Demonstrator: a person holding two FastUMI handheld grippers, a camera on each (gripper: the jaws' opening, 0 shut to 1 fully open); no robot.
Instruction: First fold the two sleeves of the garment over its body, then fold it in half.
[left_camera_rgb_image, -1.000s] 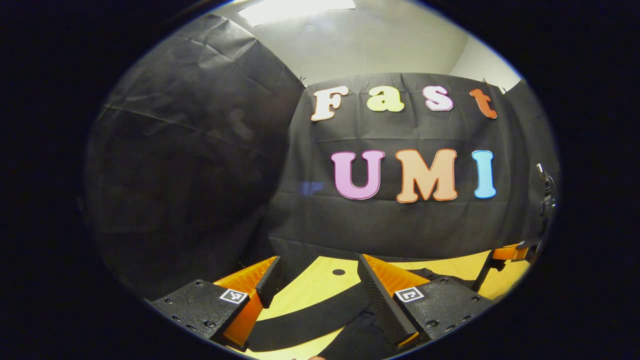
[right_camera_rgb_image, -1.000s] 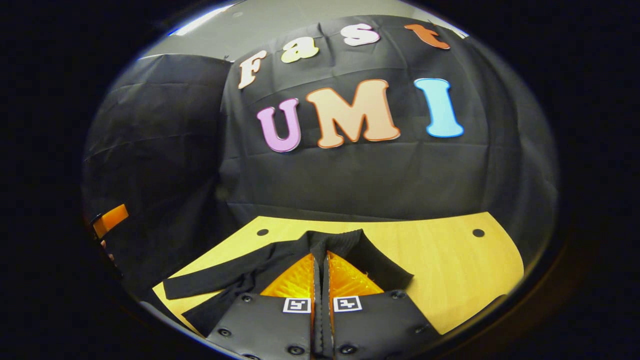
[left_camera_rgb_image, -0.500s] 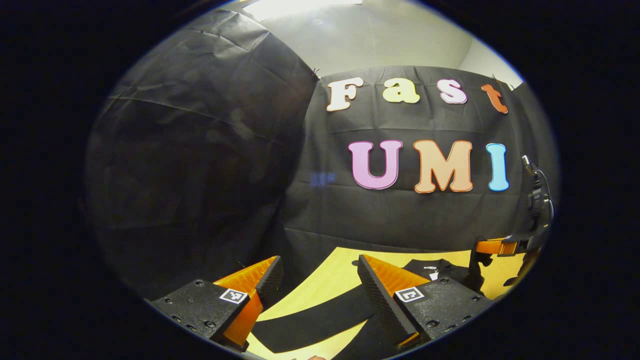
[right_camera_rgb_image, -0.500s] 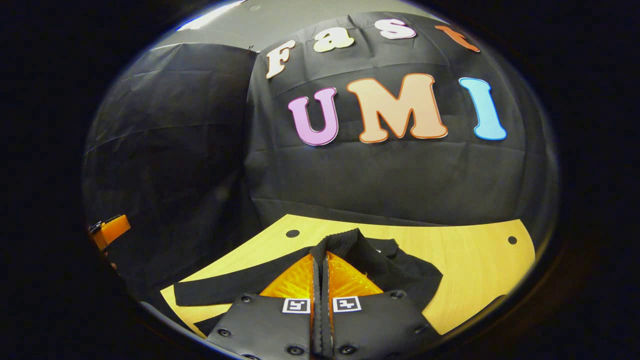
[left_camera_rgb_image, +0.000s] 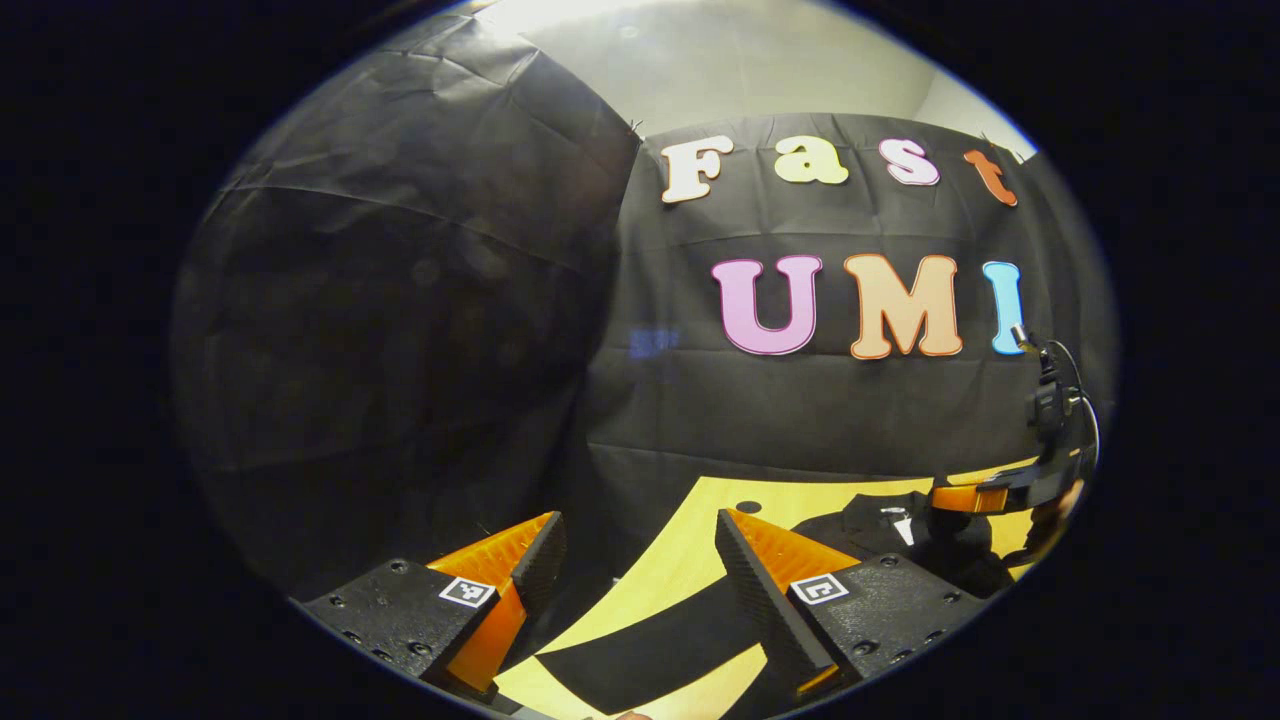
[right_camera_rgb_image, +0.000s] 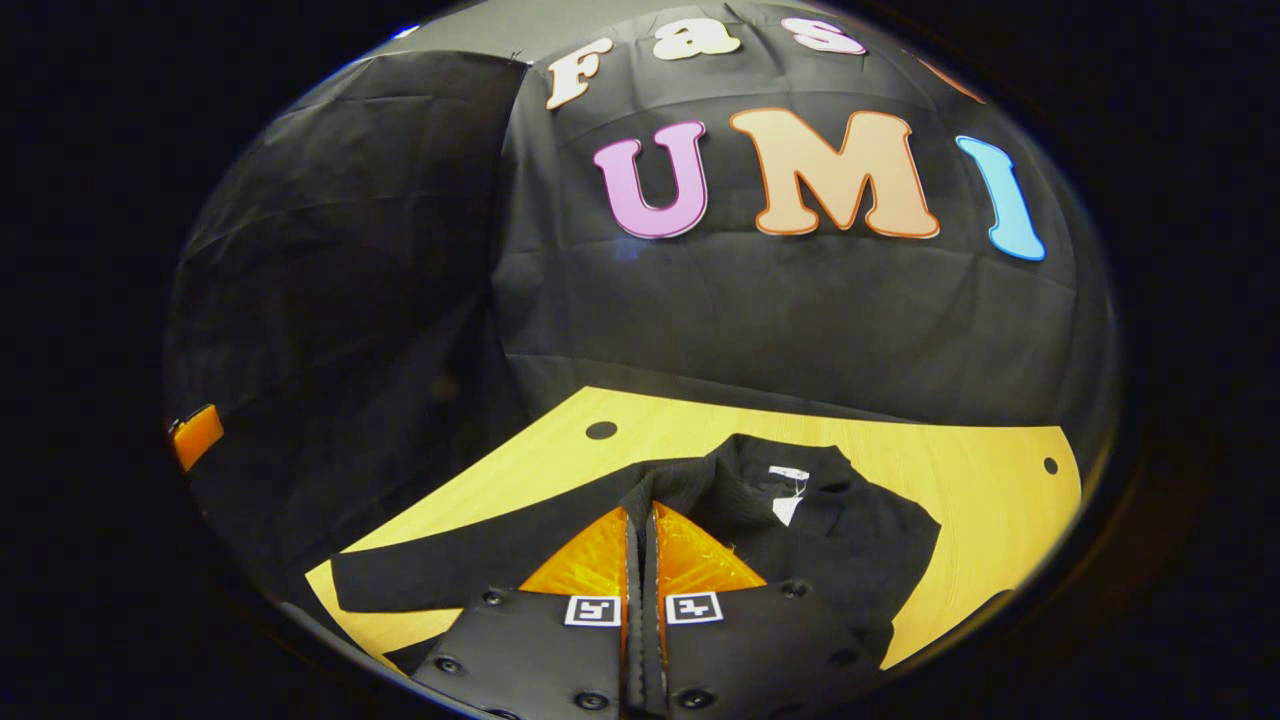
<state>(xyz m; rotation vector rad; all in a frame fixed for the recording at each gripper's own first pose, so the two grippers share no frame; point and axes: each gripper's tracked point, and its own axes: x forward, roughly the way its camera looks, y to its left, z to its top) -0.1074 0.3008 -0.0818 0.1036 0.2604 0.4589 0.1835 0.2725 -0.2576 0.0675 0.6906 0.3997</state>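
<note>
While the fold is under way: this moment looks like the first sleeve being carried over the body, judged from how the cloth lies.
Right gripper (right_camera_rgb_image: 641, 520): lower centre of the right gripper view, fingers pressed together on a pinch of the garment (right_camera_rgb_image: 850, 545), with black cloth bunched at the tips.
Left gripper (left_camera_rgb_image: 640, 560): bottom of the left gripper view, fingers spread wide, holding nothing.
Garment's place: on the wooden table (right_camera_rgb_image: 970, 470), body at lower centre and right of the right gripper view; the other sleeve (right_camera_rgb_image: 450, 575) runs flat toward the lower left.
Risk, slip: the pinch looks thin, so the cloth could slide out mid-carry and drop short of the body.
Risk, drag: pulling low could shift or wrinkle the body, leaving a skewed fold.
Risk, second sleeve: the open left gripper sits above that sleeve; closing too high would miss it.
Writing: a white neck label (right_camera_rgb_image: 787, 505) shows at the collar, too small to read.
</note>
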